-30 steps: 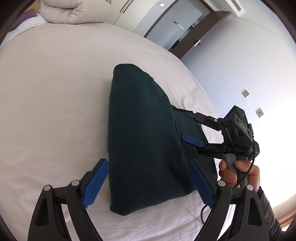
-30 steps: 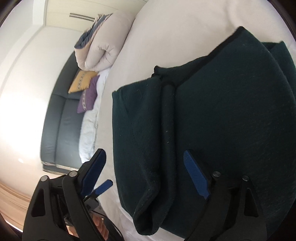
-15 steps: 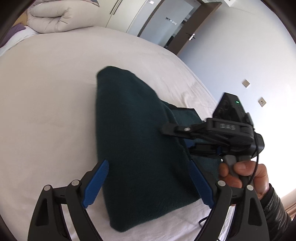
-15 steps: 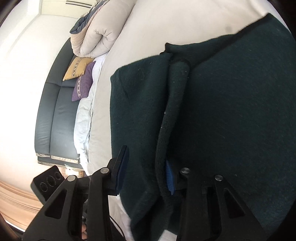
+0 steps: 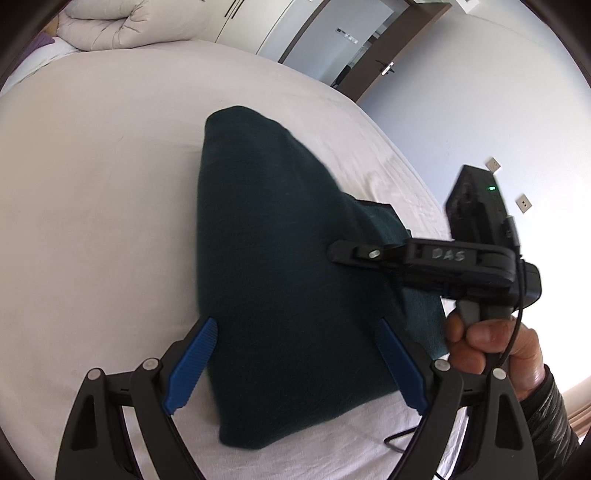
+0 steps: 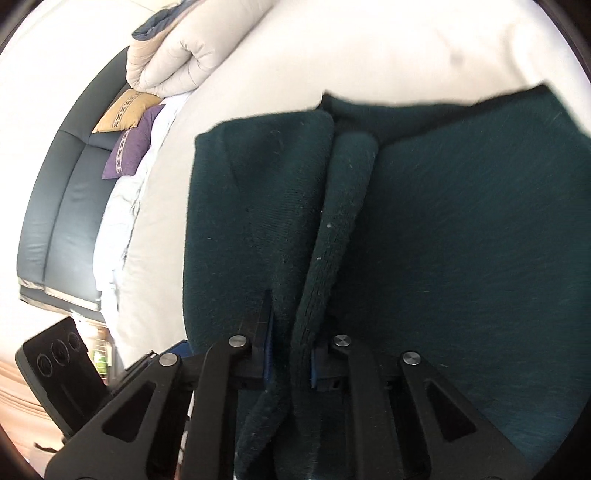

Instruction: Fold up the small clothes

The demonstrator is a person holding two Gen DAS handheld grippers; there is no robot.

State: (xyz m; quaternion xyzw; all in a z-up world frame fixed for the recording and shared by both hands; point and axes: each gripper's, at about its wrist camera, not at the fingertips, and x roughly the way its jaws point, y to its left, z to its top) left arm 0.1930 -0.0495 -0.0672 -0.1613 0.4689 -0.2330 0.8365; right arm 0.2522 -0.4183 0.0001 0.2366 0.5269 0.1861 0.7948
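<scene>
A dark green knitted garment (image 5: 273, 258) lies folded on the white bed sheet (image 5: 92, 184). My left gripper (image 5: 295, 362) is open, its blue pads either side of the garment's near edge, just above it. My right gripper (image 6: 290, 354) is shut on a folded edge of the garment (image 6: 461, 240); the cloth bunches up between its pads. In the left wrist view the right gripper (image 5: 343, 254) reaches in from the right, held by a hand (image 5: 491, 350), with its tip on the garment's right side.
A rolled beige duvet (image 5: 122, 22) lies at the far end of the bed. A dark sofa (image 6: 62, 206) with yellow and purple cushions (image 6: 129, 140) stands beside the bed. Wardrobe doors and a room door (image 5: 369, 51) are behind. A black cable (image 5: 402, 439) lies on the sheet.
My right gripper has moved in onto the garment's folded edge and shut on it. My left gripper has drifted closer over the near edge, still open.
</scene>
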